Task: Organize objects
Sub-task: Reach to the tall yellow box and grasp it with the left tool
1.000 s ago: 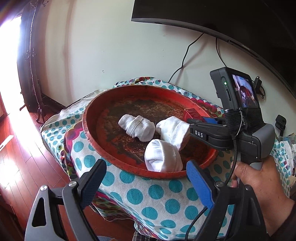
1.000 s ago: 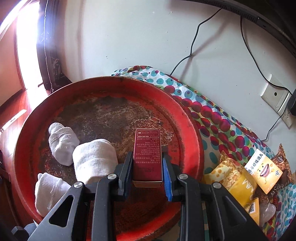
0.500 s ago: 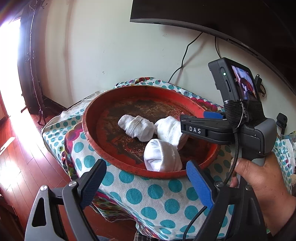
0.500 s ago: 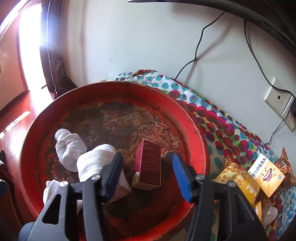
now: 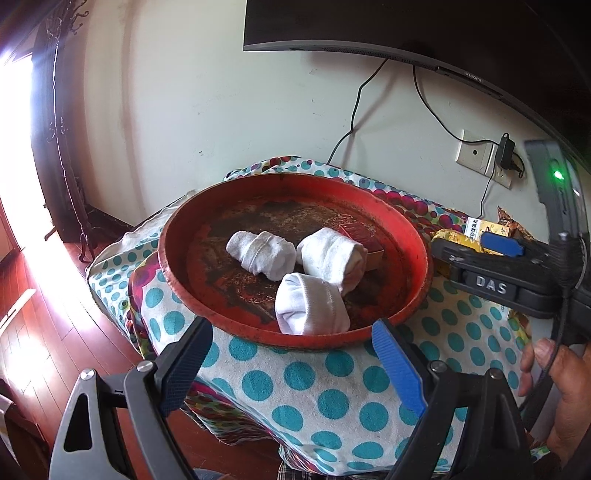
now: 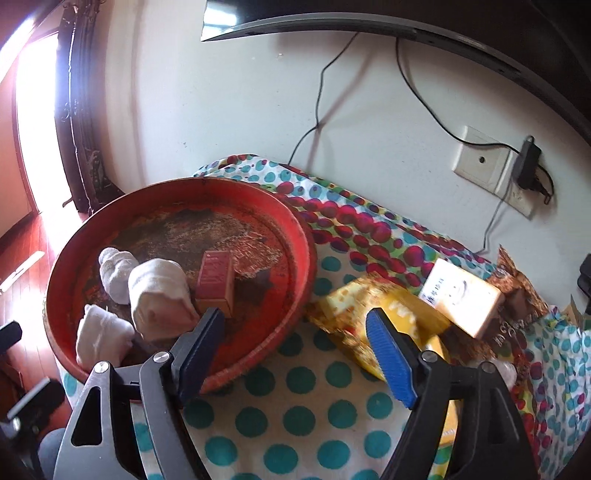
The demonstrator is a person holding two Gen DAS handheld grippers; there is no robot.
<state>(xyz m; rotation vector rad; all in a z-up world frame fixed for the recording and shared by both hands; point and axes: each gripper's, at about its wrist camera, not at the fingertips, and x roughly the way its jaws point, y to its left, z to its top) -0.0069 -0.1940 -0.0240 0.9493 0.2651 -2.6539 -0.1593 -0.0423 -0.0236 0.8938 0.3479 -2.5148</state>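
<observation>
Looking along the left gripper: left gripper is held wide apart and empty, low in front of the bench, which wears a cloth with teal dots.
Tray, left view: a round red tray sits on the cloth, its floor worn dark.
Socks, left view: three rolled white socks lie in the tray; the far sock is at left, the middle sock just beside it at right, the near sock by the front rim.
Box, left view: a small dark red box lies behind the middle sock, touching it, mostly hidden.
Right side, left view: the right gripper reaches in past the tray rim, over yellow packets, held by a hand; its spread cannot be judged here.
Wall, left view: a dark screen hangs above, with a socket plate and cables beneath.

Right gripper, own view: right gripper is spread wide and holds nothing, poised above the tray's right rim and the cloth.
Tray, right view: the red tray lies at left with the three socks along its left side.
Box, right view: the dark red box rests in the tray, just beside the middle sock, clear of both fingers.
Snacks, right view: a yellow packet lies just right of the tray, a cream carton beyond it, and a brown wrapper further right.
</observation>
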